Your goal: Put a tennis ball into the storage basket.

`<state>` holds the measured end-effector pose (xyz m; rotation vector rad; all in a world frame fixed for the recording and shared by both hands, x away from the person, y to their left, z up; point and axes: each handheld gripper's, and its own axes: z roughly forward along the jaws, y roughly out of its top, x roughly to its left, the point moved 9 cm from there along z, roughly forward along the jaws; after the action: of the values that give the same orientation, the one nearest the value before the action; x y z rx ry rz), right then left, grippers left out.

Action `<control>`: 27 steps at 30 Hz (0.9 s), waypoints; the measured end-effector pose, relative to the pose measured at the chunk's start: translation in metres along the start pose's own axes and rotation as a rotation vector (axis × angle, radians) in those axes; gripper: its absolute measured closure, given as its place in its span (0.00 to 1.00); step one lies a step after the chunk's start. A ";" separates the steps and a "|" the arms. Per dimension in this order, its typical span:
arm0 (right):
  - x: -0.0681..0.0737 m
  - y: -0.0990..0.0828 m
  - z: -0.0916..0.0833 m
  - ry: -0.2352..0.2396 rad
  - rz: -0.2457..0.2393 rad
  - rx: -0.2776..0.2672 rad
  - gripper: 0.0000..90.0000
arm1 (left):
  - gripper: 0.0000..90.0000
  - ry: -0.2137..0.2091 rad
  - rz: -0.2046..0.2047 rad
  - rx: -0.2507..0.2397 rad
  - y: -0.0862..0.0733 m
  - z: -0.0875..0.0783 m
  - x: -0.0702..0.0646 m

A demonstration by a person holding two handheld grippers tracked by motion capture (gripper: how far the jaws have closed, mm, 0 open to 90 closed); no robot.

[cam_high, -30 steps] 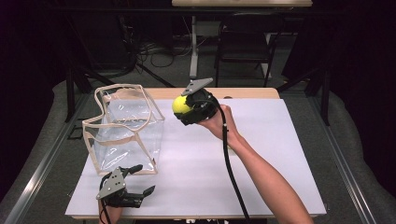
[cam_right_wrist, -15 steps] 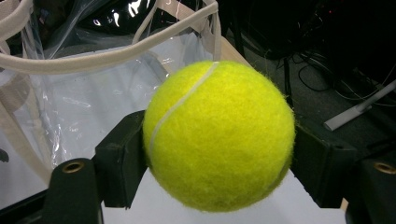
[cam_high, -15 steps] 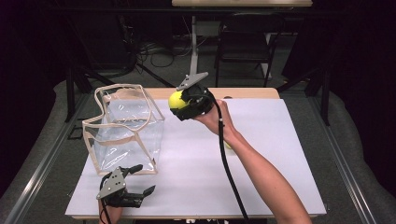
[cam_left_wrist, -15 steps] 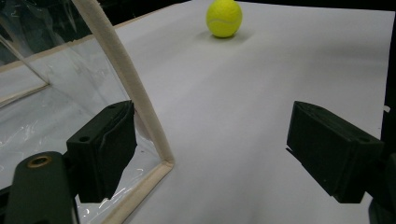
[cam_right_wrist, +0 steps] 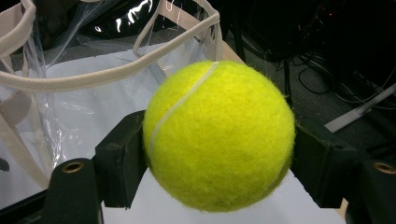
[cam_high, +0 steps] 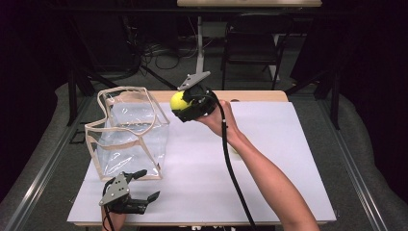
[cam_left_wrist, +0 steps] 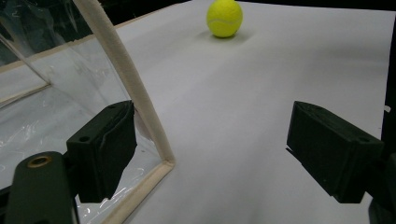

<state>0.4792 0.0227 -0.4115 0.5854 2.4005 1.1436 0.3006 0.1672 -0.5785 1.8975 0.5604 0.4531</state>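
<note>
Above the table (cam_high: 288,159), beside the clear bag's (cam_high: 127,139) rim, the right gripper (cam_high: 182,102) clamped a tennis ball (cam_high: 178,100). The left gripper (cam_high: 144,185) rested open near the bag's front corner.

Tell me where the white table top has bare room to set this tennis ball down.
Bare room: the white table top right of the forearm, and the middle strip between the clear bag and the forearm. Crowded: the left side, where the bag stands with the left gripper at its near corner.
</note>
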 end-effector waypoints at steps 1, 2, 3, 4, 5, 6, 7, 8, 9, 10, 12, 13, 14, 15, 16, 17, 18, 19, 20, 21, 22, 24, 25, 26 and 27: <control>0.000 0.001 0.001 0.001 -0.003 0.000 0.29 | 0.18 0.000 0.000 0.000 0.000 0.000 0.000; 0.000 0.001 0.001 0.001 -0.002 -0.001 0.29 | 0.18 0.001 0.001 0.000 0.000 0.000 0.000; 0.000 0.002 0.001 0.001 0.000 -0.001 0.29 | 0.18 0.000 0.001 0.000 0.000 0.000 0.000; 0.001 0.002 0.002 0.003 0.002 -0.002 0.29 | 0.18 -0.001 0.002 0.000 0.000 0.000 0.000; 0.001 0.003 0.001 0.003 0.000 -0.002 0.29 | 0.18 -0.001 0.001 0.000 0.000 0.000 0.000; 0.001 0.004 0.002 0.001 0.000 -0.002 0.29 | 0.18 -0.002 0.003 0.000 0.000 0.001 0.000; 0.001 0.005 0.002 0.002 -0.004 -0.003 0.29 | 0.18 0.000 0.002 0.001 0.000 0.001 0.000; 0.001 0.005 0.002 0.001 -0.006 -0.003 0.29 | 0.18 0.000 0.002 0.001 0.000 0.000 0.000; 0.001 0.006 0.002 0.001 -0.002 -0.002 0.29 | 0.18 0.000 0.002 0.000 0.000 0.000 0.000; 0.001 0.006 0.002 0.000 -0.004 -0.003 0.29 | 0.18 0.000 0.001 0.000 0.000 0.000 0.000; 0.001 0.008 0.002 0.000 -0.004 -0.005 0.29 | 0.18 -0.001 0.001 0.000 0.000 0.000 0.000; 0.001 0.008 0.002 0.000 -0.003 -0.003 0.29 | 0.18 0.000 0.003 0.001 0.000 0.000 0.000; 0.000 0.009 0.002 -0.002 -0.005 -0.005 0.29 | 0.18 0.000 0.003 0.000 0.000 0.000 0.000; 0.000 0.010 0.002 -0.001 -0.005 -0.006 0.29 | 0.18 0.000 0.002 0.000 0.000 0.000 0.000; 0.000 0.011 0.002 -0.003 -0.004 -0.005 0.29 | 0.18 0.000 0.002 0.000 0.000 0.000 0.000; 0.000 0.011 0.002 -0.004 -0.006 -0.006 0.29 | 0.18 0.000 0.003 0.000 0.000 0.000 0.000; 0.000 0.012 0.002 -0.003 -0.004 -0.002 0.29 | 0.18 0.000 0.002 0.000 0.000 0.000 0.000; -0.001 0.013 0.003 -0.004 -0.007 -0.006 0.29 | 0.18 0.000 0.002 0.000 0.000 0.001 0.000; 0.000 0.014 0.003 -0.002 -0.005 -0.007 0.29 | 0.18 0.000 0.002 0.000 0.000 0.001 0.000; 0.000 0.016 0.003 -0.003 -0.007 -0.010 0.29 | 0.18 -0.001 0.003 0.001 0.000 0.001 0.000; 0.000 0.017 0.003 -0.001 -0.007 -0.008 0.29 | 0.18 0.000 0.002 0.001 0.000 0.001 0.000; 0.001 0.019 0.003 -0.001 -0.013 -0.011 0.29 | 0.18 0.000 0.003 0.000 0.000 0.000 0.000; 0.002 0.020 0.003 -0.002 -0.014 -0.014 0.29 | 0.18 0.000 0.001 -0.001 0.000 0.000 0.000; 0.002 0.022 0.004 -0.001 -0.016 -0.014 0.29 | 0.18 -0.001 0.001 -0.003 0.000 0.000 0.000; 0.002 0.023 0.004 0.000 -0.015 -0.016 0.29 | 0.18 -0.001 0.001 -0.003 0.000 0.000 0.000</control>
<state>0.4837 0.0393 -0.3957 0.5611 2.3899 1.1551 0.3010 0.1672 -0.5783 1.8952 0.5579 0.4528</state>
